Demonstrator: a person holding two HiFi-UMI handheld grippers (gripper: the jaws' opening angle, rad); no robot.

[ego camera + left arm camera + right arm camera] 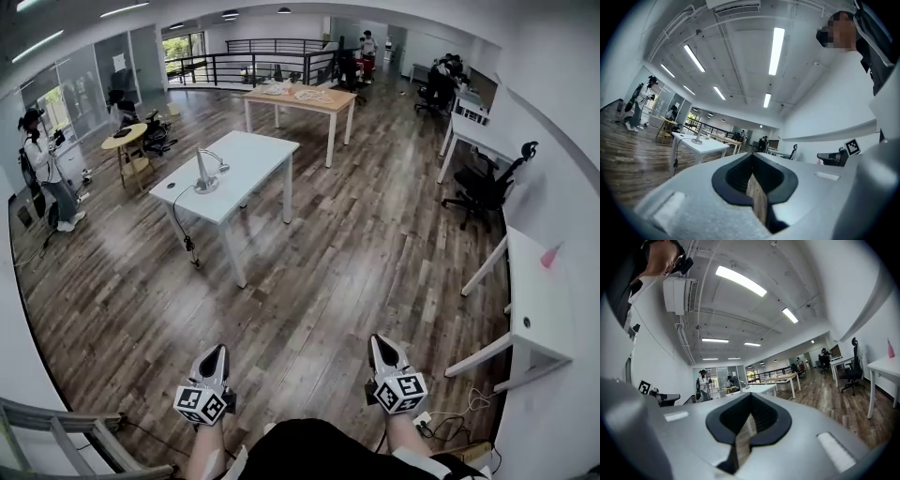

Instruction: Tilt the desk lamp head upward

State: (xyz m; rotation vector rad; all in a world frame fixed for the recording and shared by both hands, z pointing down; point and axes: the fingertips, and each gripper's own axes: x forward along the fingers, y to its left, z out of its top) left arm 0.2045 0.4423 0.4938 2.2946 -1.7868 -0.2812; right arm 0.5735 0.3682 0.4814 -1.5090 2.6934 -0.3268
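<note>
Desk lamp (pixel 207 172) stands well away from both grippers, toward the nearer end of a white table (pixel 255 155) across the room; its head bends over from the top of an upright stem.

Nearest, at the bottom of the head view, two bare forearms reach forward side by side, one on each tool; the left gripper (pixel 218 350) and the right gripper (pixel 378 340) are held level, well apart, both pointing out over the wooden floor (pixel 309 281). Each carries its marker cube (pixel 202 404) at the rear, close to the hand. In the left gripper view the left gripper's (pixel 752 159) dark pads meet along a single seam with nothing between them; the right gripper (pixel 750 398) shows the same in its own view, pads pressed together and empty.

Beyond the jaws lies bare floor, then the white table; a dark cord (pixel 184 225) hangs from its near edge. The left gripper view finds the lamp (pixel 698 137) small on that table, left of the jaws. To the right a white desk (pixel 536 300) stands along the wall, with an office chair (pixel 486 186) past it. To the left, farther off, are a round table (pixel 125 139) and a person (pixel 42 167) standing; behind the white table stands a wooden table (pixel 334 101), and a dark railing (pixel 253 62) closes the far end.
</note>
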